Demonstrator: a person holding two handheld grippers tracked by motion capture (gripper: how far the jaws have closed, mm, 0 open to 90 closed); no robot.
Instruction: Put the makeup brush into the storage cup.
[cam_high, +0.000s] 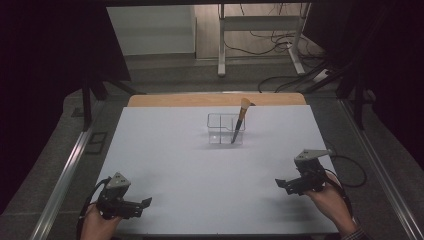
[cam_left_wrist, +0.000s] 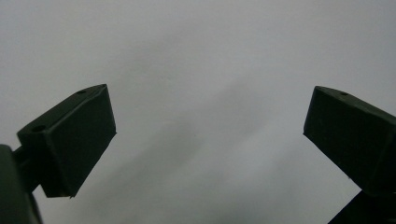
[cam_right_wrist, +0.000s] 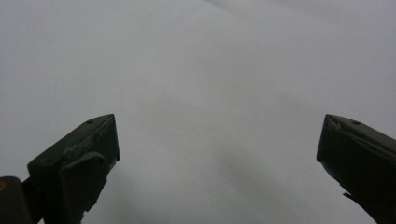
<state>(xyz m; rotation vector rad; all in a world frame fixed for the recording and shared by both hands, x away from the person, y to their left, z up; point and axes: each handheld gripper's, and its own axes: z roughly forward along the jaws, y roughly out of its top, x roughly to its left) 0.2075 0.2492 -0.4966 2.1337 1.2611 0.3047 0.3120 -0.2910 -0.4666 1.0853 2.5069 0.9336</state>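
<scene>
Up toward the far edge of the white worktop (cam_high: 165, 165) we see a clear two-compartment holder (cam_high: 225, 129), with a makeup brush (cam_high: 240, 120) leaning in its right compartment, bristles up. Near the front left corner our left claw (cam_high: 142, 204) rests with jaws spread apart, grasping nothing. Close to the right edge our right claw (cam_high: 281, 184) is likewise released and empty. Between both claws and the holder we find only bare worktop. Beyond the far edge, cables (cam_high: 272, 42) trail across the floor (cam_high: 165, 70).
</scene>
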